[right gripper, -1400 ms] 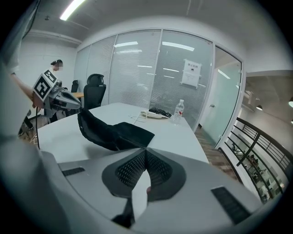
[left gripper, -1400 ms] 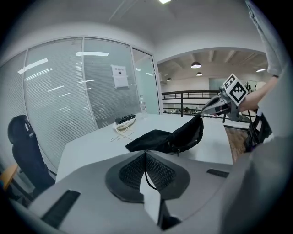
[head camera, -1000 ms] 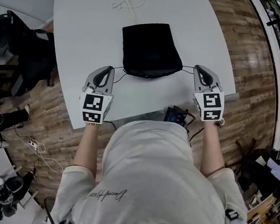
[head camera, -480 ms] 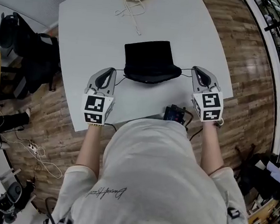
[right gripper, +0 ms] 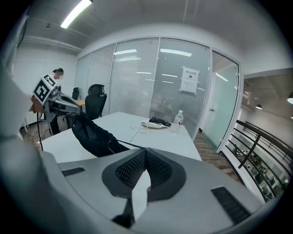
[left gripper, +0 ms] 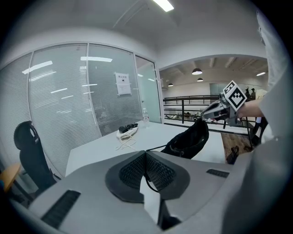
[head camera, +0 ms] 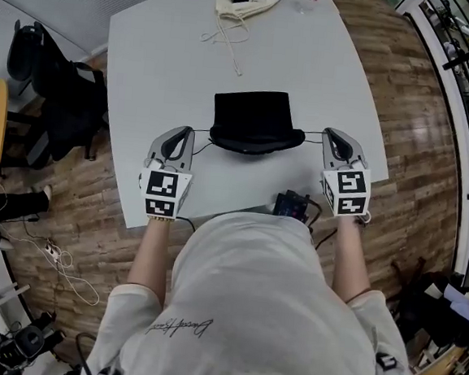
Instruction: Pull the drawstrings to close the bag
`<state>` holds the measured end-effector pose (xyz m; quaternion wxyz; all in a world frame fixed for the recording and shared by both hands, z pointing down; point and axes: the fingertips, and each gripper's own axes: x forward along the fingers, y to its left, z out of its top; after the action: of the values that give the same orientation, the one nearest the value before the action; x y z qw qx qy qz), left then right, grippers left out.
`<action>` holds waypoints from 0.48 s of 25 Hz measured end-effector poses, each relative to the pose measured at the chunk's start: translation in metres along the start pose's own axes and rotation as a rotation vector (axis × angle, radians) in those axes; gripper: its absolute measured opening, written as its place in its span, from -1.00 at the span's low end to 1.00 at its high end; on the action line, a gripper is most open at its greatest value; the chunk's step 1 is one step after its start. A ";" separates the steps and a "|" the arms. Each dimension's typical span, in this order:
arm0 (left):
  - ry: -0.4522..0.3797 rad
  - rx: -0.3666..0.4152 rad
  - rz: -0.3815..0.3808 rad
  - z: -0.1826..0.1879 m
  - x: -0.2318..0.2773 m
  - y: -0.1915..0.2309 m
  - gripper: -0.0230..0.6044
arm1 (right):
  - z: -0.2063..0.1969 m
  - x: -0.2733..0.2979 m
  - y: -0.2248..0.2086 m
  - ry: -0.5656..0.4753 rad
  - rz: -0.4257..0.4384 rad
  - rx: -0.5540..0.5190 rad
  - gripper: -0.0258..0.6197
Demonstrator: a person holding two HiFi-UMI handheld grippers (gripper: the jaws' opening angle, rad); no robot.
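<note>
Bag (head camera: 252,120), black, lies on the white table (head camera: 164,54), a little nearer its front edge than its middle. The gathered mouth points at that front edge and at me, and the closed bottom points toward the far edge. The puckered mouth is its long line, running side to side across the table. I see the left gripper (head camera: 181,131) pinched on the left drawstring (head camera: 199,141) over the table's front left. The right gripper (head camera: 335,135) is pinched on the right drawstring (head camera: 312,134) near its front right edge.

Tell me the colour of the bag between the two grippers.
The bag is plain black, clearest in the head view.
</note>
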<state>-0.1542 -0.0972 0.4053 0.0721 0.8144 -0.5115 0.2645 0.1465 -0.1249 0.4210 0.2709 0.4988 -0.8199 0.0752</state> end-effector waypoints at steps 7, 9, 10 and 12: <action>0.016 0.025 0.066 -0.006 -0.008 0.016 -0.88 | -0.007 -0.003 -0.016 0.022 -0.089 0.038 -0.84; 0.022 0.038 0.084 -0.007 -0.010 0.021 -0.88 | -0.008 -0.005 -0.022 0.025 -0.111 0.044 -0.84; 0.025 0.042 0.090 -0.008 -0.011 0.023 -0.88 | -0.009 -0.006 -0.025 0.026 -0.120 0.047 -0.84; 0.029 0.035 0.097 -0.010 -0.014 0.027 -0.88 | -0.010 -0.009 -0.029 0.028 -0.130 0.056 -0.84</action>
<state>-0.1861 -0.0950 0.4025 0.0523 0.7860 -0.5443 0.2884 0.1778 -0.1283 0.4207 0.2727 0.5574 -0.7793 0.0872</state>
